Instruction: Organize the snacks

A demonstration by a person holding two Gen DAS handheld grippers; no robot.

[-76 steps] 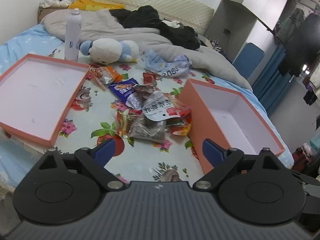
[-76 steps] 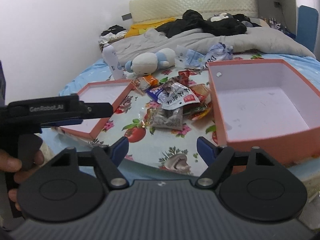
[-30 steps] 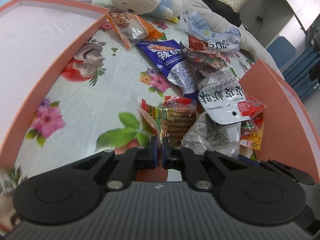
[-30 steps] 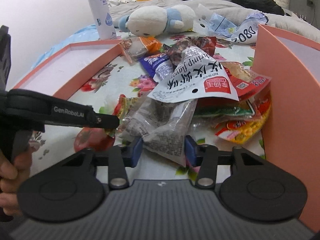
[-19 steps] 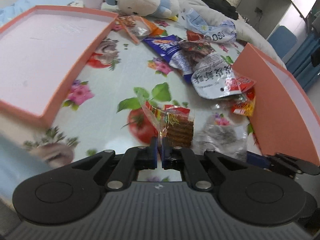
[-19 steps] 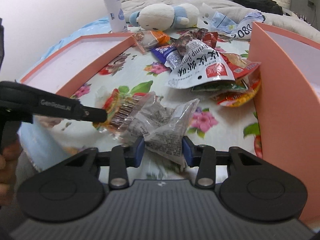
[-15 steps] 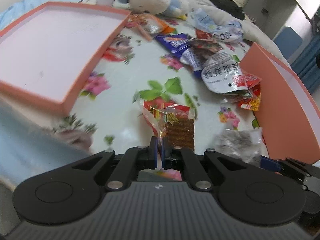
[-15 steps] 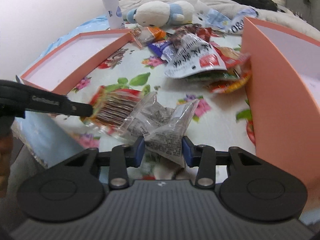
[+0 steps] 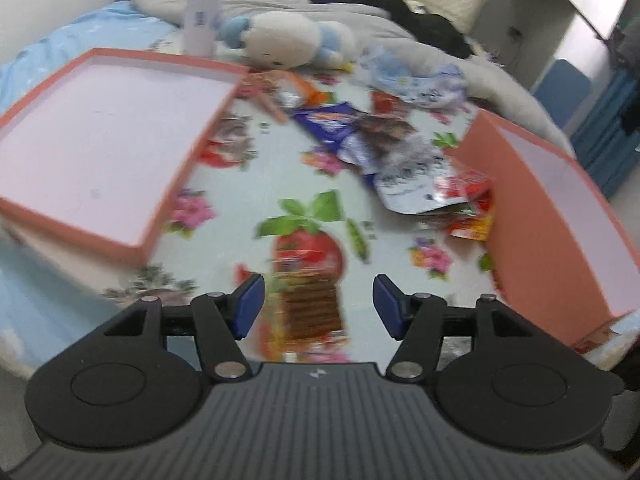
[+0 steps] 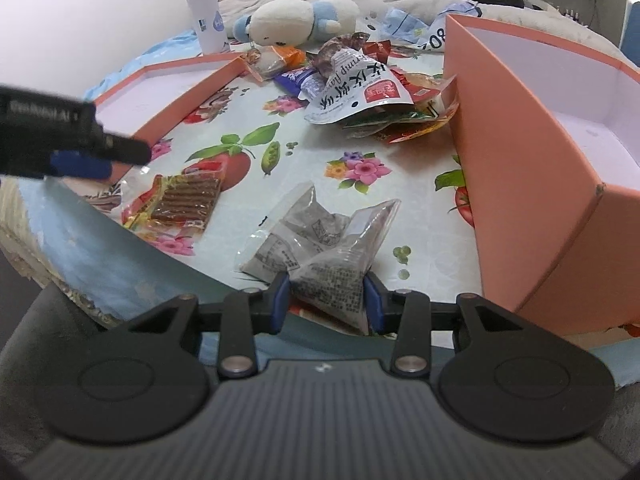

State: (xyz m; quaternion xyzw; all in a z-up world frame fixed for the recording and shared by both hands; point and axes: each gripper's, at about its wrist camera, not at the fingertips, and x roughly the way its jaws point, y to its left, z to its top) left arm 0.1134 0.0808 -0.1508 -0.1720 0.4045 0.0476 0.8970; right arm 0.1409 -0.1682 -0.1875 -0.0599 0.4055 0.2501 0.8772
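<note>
My left gripper (image 9: 318, 300) hovers over the flowered tablecloth with its jaws opening. A clear packet of brown biscuit sticks (image 9: 312, 308) lies loose on the cloth below the gap, and the pads do not touch it. In the right wrist view the same packet (image 10: 180, 204) rests near the front edge, under the left fingers (image 10: 120, 146). My right gripper (image 10: 324, 304) is shut on a crumpled grey clear packet (image 10: 328, 256). Several more snack bags (image 10: 356, 92) are piled in the middle.
A shallow salmon lid (image 9: 188, 168) lies at the left and a deep salmon box (image 10: 520, 160) stands at the right. A plush toy (image 10: 296, 20), a white spray bottle (image 10: 206, 8) and rumpled bedding lie behind.
The left gripper drew back and rose, then opened and let the biscuit packet drop onto the cloth. The right gripper pulled the grey packet out of the pile toward the front edge.
</note>
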